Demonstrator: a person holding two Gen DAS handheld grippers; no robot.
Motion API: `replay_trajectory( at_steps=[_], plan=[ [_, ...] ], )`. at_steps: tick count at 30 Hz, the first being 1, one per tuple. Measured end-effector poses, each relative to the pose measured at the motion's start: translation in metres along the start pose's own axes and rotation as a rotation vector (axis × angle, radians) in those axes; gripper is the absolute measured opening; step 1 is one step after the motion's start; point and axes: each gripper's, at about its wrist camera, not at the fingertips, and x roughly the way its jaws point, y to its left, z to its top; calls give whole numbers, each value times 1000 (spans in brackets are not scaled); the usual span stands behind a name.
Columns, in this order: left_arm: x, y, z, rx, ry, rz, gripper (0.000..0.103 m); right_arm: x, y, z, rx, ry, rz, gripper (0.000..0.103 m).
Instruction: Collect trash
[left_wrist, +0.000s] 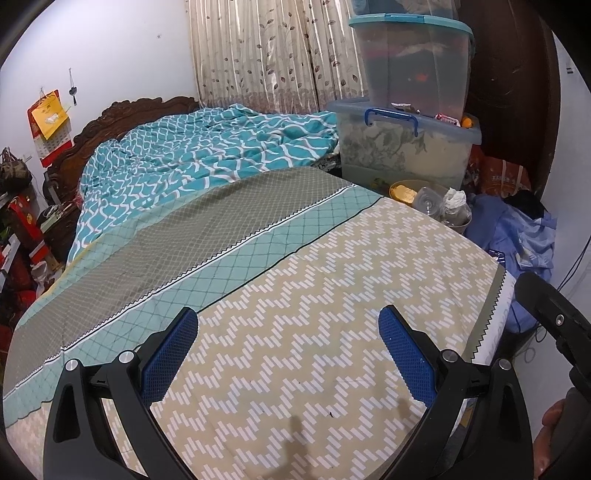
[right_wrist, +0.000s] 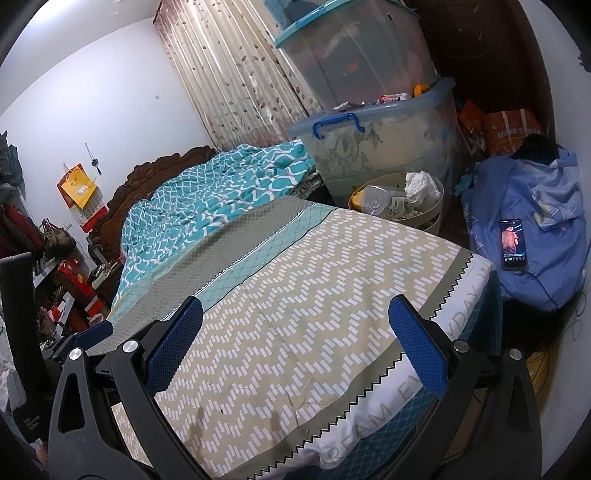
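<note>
A round beige trash bin (right_wrist: 428, 216) stands on the floor beside the bed's far right corner, below the storage boxes. It holds a crumpled white tissue (right_wrist: 421, 184), a clear plastic bottle (right_wrist: 376, 201) and a yellow item (right_wrist: 356, 201). The bin also shows in the left wrist view (left_wrist: 463, 221). My left gripper (left_wrist: 288, 354) is open and empty above the patterned bedsheet (left_wrist: 295, 295). My right gripper (right_wrist: 295, 343) is open and empty above the bed's foot corner. Both are well short of the bin.
Two stacked clear storage boxes (right_wrist: 388, 147) stand behind the bin. A blue cloth bundle (right_wrist: 535, 229) with a lit phone (right_wrist: 512, 243) lies at the right. A teal quilt (left_wrist: 192, 155) covers the bed's head. Clutter (left_wrist: 22, 236) fills the left side.
</note>
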Motion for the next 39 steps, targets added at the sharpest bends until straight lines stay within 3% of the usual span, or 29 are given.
replay_trajectory(
  at_steps=[39],
  plan=[
    [-12, 2, -2, -18, -28, 7, 94, -13, 4, 5, -11, -37, -2, 100]
  ],
)
